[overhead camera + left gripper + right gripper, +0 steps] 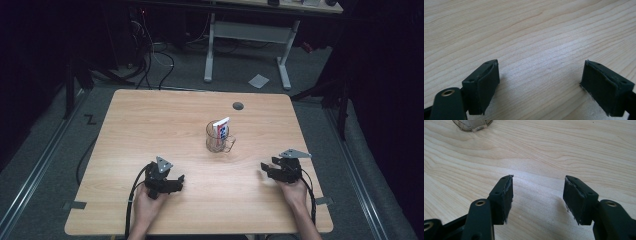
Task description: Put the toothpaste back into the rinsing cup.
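A clear glass mug [219, 138] stands upright at the middle of the wooden table [150, 115], its handle toward the right. A white, red and blue tube [221, 128] leans inside it. My left gripper [177, 181] rests low on the table at the front left, open, with bare wood between its jaws [540, 75]. At the front right my right gripper [264, 169] is also open and holds nothing [537, 192]. In the right gripper view the mug's base [472, 124] sits at the top left edge, well ahead of the jaws.
A round grey grommet [238, 105] sits in the tabletop behind the mug. Beyond the table stand a white desk frame [250, 35], tangled cables [150, 55] and a paper scrap [258, 80] on the grey floor. Tape tabs [75, 205] mark the front corners.
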`<state>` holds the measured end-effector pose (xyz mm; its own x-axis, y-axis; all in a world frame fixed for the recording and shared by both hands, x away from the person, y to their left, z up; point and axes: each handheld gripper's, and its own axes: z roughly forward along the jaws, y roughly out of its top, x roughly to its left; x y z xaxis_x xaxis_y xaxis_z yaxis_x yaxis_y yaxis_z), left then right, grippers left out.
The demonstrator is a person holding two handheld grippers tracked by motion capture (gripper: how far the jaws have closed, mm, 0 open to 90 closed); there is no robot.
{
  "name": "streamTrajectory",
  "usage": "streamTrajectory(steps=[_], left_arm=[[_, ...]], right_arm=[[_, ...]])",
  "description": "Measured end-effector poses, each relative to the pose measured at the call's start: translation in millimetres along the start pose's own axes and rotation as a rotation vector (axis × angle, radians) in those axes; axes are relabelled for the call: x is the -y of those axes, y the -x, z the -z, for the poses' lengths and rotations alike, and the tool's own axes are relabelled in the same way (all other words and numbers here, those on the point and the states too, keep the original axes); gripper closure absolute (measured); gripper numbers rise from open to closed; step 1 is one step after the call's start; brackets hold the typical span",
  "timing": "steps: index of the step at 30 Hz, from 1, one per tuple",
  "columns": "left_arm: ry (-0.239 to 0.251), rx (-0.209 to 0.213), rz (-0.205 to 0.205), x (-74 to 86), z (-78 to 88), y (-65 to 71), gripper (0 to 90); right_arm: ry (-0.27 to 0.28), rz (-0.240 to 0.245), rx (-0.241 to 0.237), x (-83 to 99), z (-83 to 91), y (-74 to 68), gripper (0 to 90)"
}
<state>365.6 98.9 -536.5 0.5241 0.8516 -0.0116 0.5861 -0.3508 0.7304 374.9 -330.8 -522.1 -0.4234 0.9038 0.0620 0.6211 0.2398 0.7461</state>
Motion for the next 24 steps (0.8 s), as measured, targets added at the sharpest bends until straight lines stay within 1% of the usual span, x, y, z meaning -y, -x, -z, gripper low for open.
streamTrajectory(steps=[4,7,11,13,16,17,19,24], left_arm=[[0.000,0.000,0.000,0.0,0.0,0.0,15.2],[0.000,0.000,0.000,0.0,0.0,0.0,15.2],[0.000,0.000,0.000,0.0,0.0,0.0,15.3],[0.000,0.000,-0.001,0.0,0.0,0.0,15.2],[0.001,0.000,0.000,0.1,0.0,0.0,15.2],[0.000,0.000,-0.001,0.0,0.0,0.0,15.2],[0.000,0.000,-0.001,0.1,0.0,0.0,15.2],[-0.001,0.007,-0.009,0.2,0.3,0.3,15.7]], right_arm=[[-0.003,0.004,0.011,0.1,-2.0,0.1,40.4],[-0.015,0.005,0.020,0.9,-4.5,0.1,39.1],[-0.026,0.028,0.033,2.4,-9.4,-1.7,39.4],[-0.029,0.060,0.054,1.8,-11.2,-5.6,40.6],[-0.025,0.078,0.053,1.6,-11.6,-7.8,41.0],[-0.027,0.071,0.056,1.8,-11.4,-8.6,40.9],[-0.025,0.073,0.061,1.9,-11.5,-9.1,40.6],[-0.027,0.060,0.060,1.4,-12.0,-9.3,40.6]])
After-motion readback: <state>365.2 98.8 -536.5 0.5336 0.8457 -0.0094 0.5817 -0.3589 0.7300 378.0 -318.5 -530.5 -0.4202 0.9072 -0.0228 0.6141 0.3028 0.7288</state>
